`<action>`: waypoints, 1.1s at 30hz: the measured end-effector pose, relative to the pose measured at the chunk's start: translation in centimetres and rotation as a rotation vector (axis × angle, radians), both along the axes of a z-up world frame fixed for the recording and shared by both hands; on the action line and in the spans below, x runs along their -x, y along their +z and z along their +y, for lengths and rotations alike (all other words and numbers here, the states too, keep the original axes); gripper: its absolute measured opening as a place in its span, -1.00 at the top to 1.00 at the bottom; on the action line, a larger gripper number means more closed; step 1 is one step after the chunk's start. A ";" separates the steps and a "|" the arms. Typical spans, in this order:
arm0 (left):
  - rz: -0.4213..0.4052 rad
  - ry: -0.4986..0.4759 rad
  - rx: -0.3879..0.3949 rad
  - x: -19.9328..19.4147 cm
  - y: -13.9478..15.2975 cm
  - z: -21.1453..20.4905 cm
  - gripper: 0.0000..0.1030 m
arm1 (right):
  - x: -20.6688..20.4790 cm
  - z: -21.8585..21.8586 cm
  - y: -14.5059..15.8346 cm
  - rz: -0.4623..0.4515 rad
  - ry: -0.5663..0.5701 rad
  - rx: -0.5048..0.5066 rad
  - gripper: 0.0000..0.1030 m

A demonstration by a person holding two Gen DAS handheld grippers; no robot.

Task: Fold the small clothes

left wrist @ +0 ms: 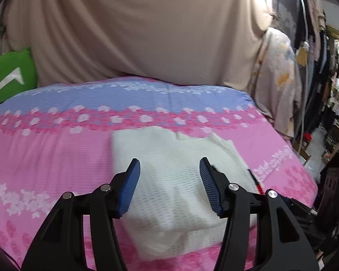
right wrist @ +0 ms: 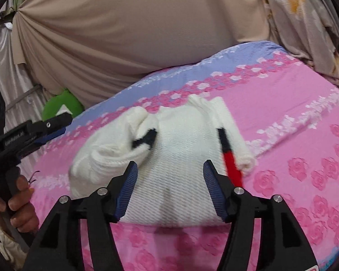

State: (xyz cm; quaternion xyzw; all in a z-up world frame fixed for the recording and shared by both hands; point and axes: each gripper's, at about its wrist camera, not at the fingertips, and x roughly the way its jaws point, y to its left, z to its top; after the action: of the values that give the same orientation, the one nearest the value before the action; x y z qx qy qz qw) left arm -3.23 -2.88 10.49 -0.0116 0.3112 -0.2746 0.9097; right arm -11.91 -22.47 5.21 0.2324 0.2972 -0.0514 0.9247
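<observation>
A small white knitted sweater with black and red trim lies partly folded on the pink flowered bedspread. One side is doubled over the body. My left gripper hovers above the sweater with its blue pads apart and nothing between them. My right gripper also stands open over the sweater's near half, holding nothing. In the right wrist view the left gripper shows at the left edge with a hand on its grip.
A beige cloth hangs behind the bed. A green cushion sits at the bed's far left corner. A patterned blanket drapes at the right, with cluttered shelves beyond the bed's right edge.
</observation>
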 end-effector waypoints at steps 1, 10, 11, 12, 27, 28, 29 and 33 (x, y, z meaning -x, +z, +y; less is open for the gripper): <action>0.016 0.038 -0.013 -0.4 -0.4 1.3 -0.03 | -1.2 0.2 0.0 0.012 0.017 -0.028 -0.27; 0.159 0.074 -0.067 -0.5 -4.8 4.0 -0.03 | -9.0 2.1 -2.7 0.143 0.135 -0.319 -0.28; 0.162 0.050 -0.067 -0.1 -4.9 3.8 -0.03 | -9.4 2.5 -2.7 0.155 0.139 -0.319 -0.29; 0.164 0.023 -0.071 0.3 -5.1 3.3 -0.04 | -9.8 2.8 -2.7 0.168 0.138 -0.311 -0.29; 0.225 -0.106 -0.106 1.9 -7.4 0.2 -0.23 | -5.3 -0.4 2.7 -0.081 0.151 -0.183 0.59; 0.224 -0.125 -0.094 2.0 -7.3 0.1 -0.31 | -4.1 -1.8 2.2 -0.076 0.111 -0.186 0.58; 0.228 -0.140 -0.089 2.0 -7.4 -0.3 -0.35 | -3.5 -3.0 1.2 -0.043 0.074 -0.190 0.58; 0.329 -0.233 -0.058 2.1 -8.8 -2.3 -0.32 | -2.4 -7.0 -5.9 0.091 -0.043 -0.271 0.61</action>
State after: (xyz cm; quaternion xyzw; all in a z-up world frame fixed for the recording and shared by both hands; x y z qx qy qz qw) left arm -5.28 -5.18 1.70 0.0059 0.4628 -0.3636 0.8085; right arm -9.49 -29.44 -0.65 0.3589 0.3378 -0.0411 0.8691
